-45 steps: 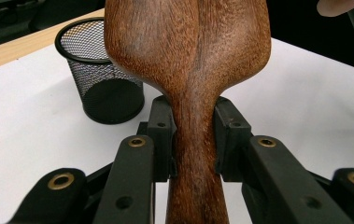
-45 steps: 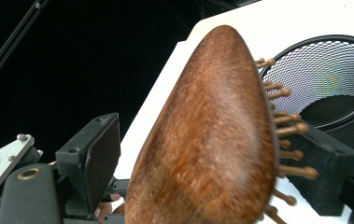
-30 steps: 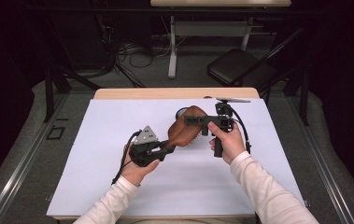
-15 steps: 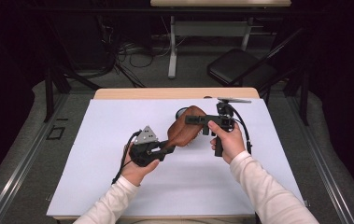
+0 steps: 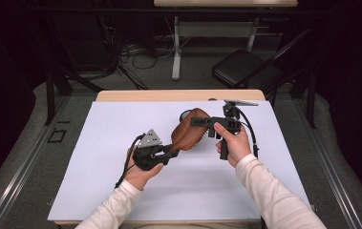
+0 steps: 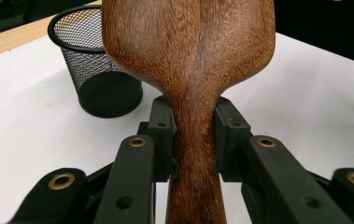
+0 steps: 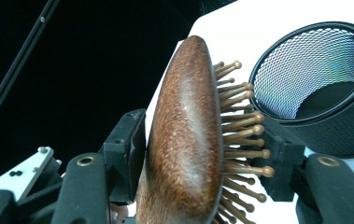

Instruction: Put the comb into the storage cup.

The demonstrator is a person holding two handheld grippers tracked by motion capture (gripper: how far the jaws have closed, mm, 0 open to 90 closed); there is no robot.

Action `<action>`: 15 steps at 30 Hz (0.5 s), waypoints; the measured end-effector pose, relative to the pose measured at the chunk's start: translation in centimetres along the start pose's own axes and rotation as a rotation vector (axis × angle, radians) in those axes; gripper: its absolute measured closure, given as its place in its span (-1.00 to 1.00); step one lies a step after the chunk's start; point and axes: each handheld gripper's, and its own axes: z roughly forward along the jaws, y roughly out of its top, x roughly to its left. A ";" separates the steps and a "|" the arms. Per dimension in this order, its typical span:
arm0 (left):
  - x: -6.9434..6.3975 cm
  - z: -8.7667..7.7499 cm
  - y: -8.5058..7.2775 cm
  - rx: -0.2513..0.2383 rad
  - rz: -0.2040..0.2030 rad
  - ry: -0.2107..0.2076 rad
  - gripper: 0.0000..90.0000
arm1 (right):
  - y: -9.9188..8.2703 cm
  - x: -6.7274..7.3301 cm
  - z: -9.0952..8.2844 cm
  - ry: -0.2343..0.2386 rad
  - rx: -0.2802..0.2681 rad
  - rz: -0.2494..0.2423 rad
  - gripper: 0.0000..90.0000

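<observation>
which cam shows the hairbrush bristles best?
Right gripper view. It looks along the hairbrush edge-on, so the ball-tipped bristles stand out toward the mesh cup, between the right tool's pads. The left gripper view gives the smooth wooden back and the neck clamped by the left tool. The high view gives a few bristle tips under the head.

You have one wooden hairbrush (image 5: 189, 134) in play, a single paddle brush with one handle and one bristled head. You have one black mesh cup (image 6: 98, 65), standing on the far side of the brush. You are working with two hand-held grippers: one left hand-held gripper (image 5: 173, 151) near you on the left, and one right hand-held gripper (image 5: 195, 121) on the right. Each has two black jaws, so four jaws in all. There is one bench (image 5: 121, 124), covered by one white sheet (image 5: 97, 191). On the floor beyond its far right corner stands one dark chair (image 5: 245, 71).
</observation>
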 end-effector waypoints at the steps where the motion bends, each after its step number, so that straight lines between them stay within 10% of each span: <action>1: 0.0 0.0 0.0 0.002 0.000 0.002 0.60 | 0.0 0.0 0.0 0.002 -0.002 0.003 -0.07; 15: 0.1 0.7 -0.4 0.024 -0.009 -0.005 0.60 | -0.2 -0.1 0.0 0.004 -0.006 0.015 -0.01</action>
